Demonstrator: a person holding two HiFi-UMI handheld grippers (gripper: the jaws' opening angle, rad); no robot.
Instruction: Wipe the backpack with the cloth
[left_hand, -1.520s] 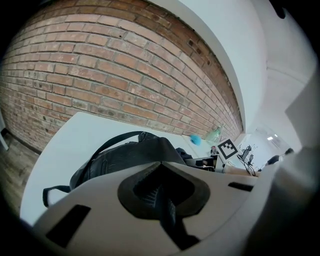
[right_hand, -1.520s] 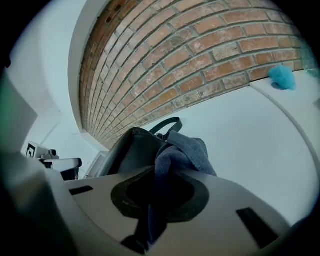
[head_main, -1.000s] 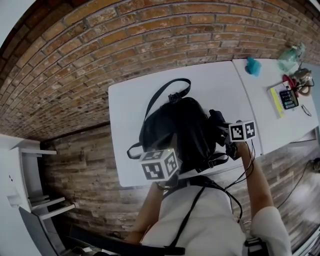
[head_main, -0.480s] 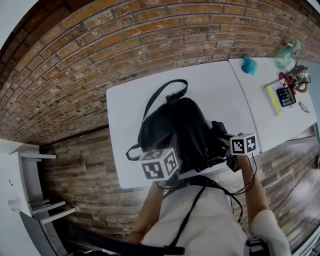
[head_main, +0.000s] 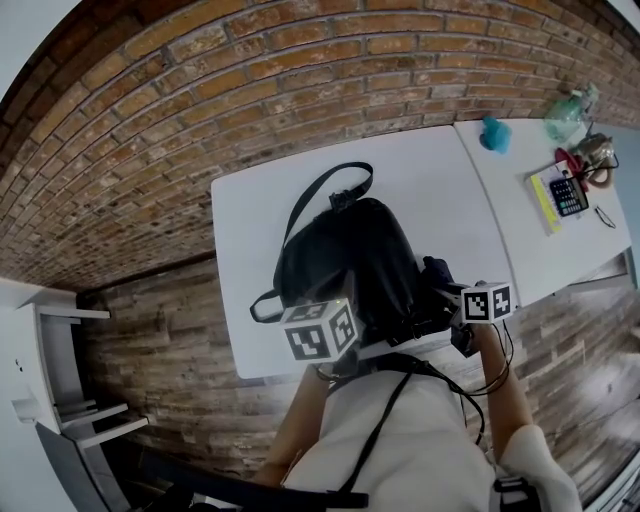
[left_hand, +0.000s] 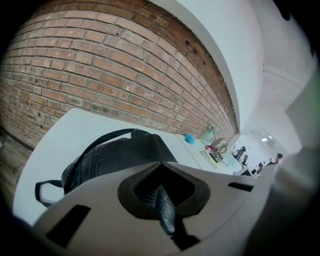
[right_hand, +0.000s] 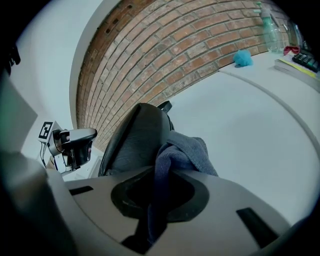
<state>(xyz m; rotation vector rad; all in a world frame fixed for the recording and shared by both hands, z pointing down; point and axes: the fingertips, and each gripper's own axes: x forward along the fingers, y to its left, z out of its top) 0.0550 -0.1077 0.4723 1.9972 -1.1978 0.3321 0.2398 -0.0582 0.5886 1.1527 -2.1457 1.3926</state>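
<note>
Judging by how things lie, the wiping seems only under way: the black leather backpack (head_main: 350, 250) lies on the white table (head_main: 250, 200), the left gripper (left_hand: 162, 202) pinches what seems a dark fold of it, and the right gripper (right_hand: 155, 200) clamps the grey-blue cloth (right_hand: 185, 150) at its side.

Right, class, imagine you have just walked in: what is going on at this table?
A person works with a claw in each hand on a black backpack lying on a white table. The right claw is shut on a grey-blue cloth, held at the backpack's right side. The left claw is clamped on a dark bit of the backpack at its near edge, seemingly steadying it. This looks like a wipe in progress.
</note>
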